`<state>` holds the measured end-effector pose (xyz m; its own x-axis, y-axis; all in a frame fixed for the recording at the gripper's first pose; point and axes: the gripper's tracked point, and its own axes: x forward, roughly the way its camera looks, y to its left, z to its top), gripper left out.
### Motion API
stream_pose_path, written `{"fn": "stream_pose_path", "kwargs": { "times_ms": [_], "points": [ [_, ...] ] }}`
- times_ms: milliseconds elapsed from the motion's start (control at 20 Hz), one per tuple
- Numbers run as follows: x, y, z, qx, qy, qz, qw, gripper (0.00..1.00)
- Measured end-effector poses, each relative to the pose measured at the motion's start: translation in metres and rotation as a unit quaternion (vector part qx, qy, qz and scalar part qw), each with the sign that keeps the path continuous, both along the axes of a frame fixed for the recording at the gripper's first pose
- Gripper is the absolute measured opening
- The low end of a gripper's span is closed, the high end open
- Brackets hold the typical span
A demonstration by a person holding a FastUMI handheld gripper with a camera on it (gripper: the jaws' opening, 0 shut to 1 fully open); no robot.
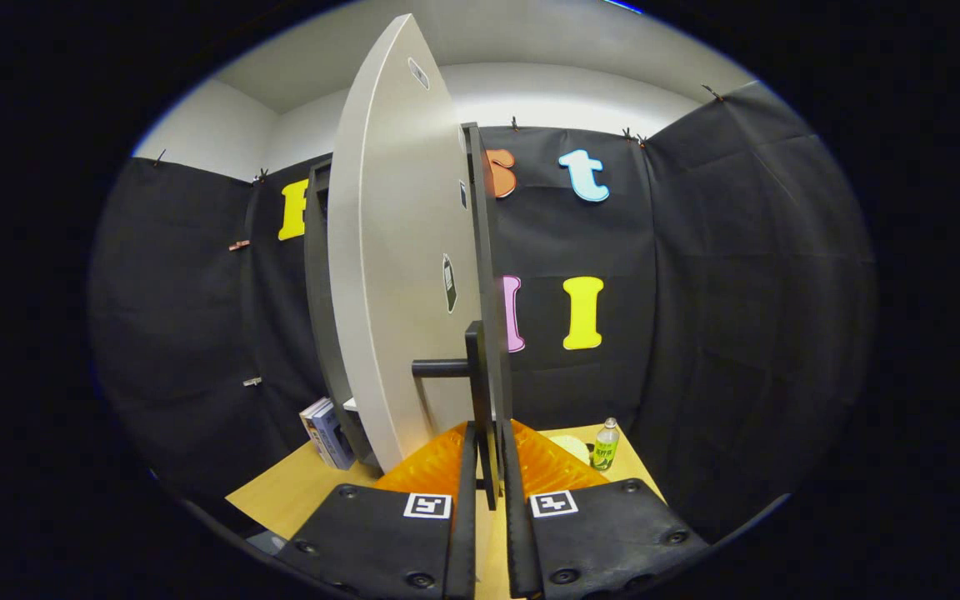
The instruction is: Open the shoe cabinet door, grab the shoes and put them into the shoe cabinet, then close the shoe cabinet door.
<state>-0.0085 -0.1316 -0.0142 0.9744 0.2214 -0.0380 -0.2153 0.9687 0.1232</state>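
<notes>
The shoe cabinet door, a pale panel with a dark edge, stands swung out and nearly edge-on straight ahead of me. Its black handle is an upright bar held off the panel by a short post. The lower end of that bar runs down between my fingers. My gripper is shut on the handle, one finger on each side of it. Behind the door, on the left, the cabinet's dark frame shows. The inside of the cabinet is hidden by the door.
The cabinet stands on a wooden table. Some books lean beside the cabinet's left foot. A green bottle and a pale round thing sit to the right, beyond my fingers. Black cloth walls close in the booth.
</notes>
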Motion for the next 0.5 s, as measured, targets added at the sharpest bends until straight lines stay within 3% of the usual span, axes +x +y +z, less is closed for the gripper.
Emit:
{"fn": "stream_pose_path", "kwargs": {
  "times_ms": [150,300,400,500],
  "points": [
    [-0.021,0.003,-0.005,0.001,0.006,-0.015,1.0,0.2],
    [-0.038,0.005,-0.025,-0.014,0.034,-0.036,0.999,0.29],
    [-0.053,0.019,-0.043,-0.01,0.06,-0.033,0.998,0.36],
    [-0.067,0.042,-0.071,-0.008,0.098,-0.023,0.995,0.54]
  ]
}}
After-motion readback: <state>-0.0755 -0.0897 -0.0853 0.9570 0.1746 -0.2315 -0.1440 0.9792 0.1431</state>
